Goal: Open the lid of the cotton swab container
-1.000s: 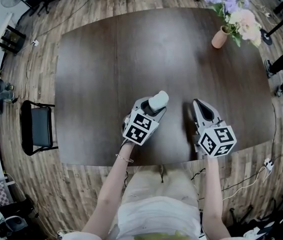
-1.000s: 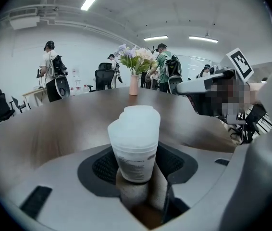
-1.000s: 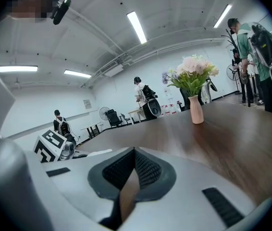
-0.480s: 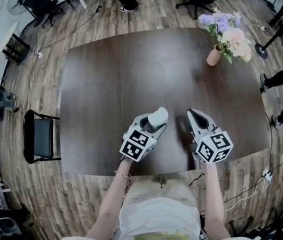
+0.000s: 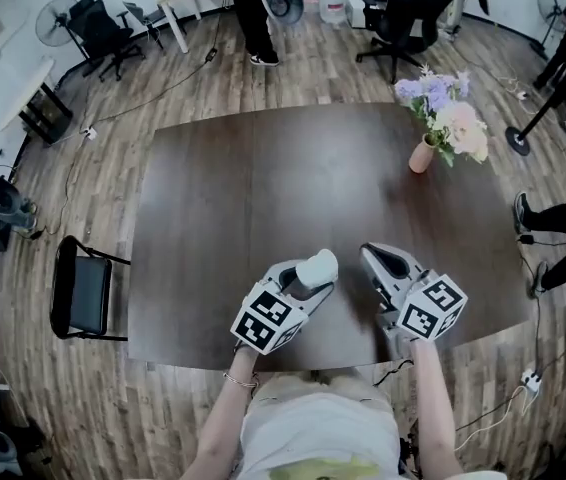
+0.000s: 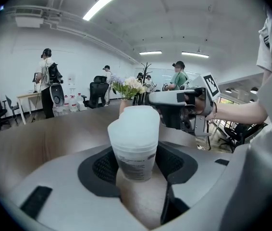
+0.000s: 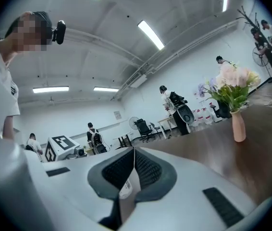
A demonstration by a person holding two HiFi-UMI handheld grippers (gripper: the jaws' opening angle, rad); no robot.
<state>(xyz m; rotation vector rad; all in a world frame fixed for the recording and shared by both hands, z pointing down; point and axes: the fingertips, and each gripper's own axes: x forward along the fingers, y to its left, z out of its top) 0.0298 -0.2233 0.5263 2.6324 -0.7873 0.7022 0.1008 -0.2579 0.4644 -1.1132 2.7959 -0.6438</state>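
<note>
The cotton swab container [image 5: 316,268], a small white translucent tub with its lid down, stands upright between the jaws of my left gripper [image 5: 308,280] near the table's front edge. In the left gripper view the two dark pads press on the container [image 6: 135,143] from both sides, so the left gripper [image 6: 136,165] is shut on it. My right gripper [image 5: 371,255] lies just right of the container, apart from it, with nothing in it. In the right gripper view the right gripper [image 7: 133,170] has its ribbed pads pressed together. The left gripper view also shows the right gripper [image 6: 172,109] behind the container.
The dark wooden table [image 5: 263,188] carries a pink vase of flowers [image 5: 423,154] at its far right. A black chair [image 5: 81,288] stands left of the table. Office chairs, a desk and people fill the room beyond.
The head view has tilted up, showing more of the room. The left gripper still holds the container. The right gripper's tip stands a little nearer to the container.
</note>
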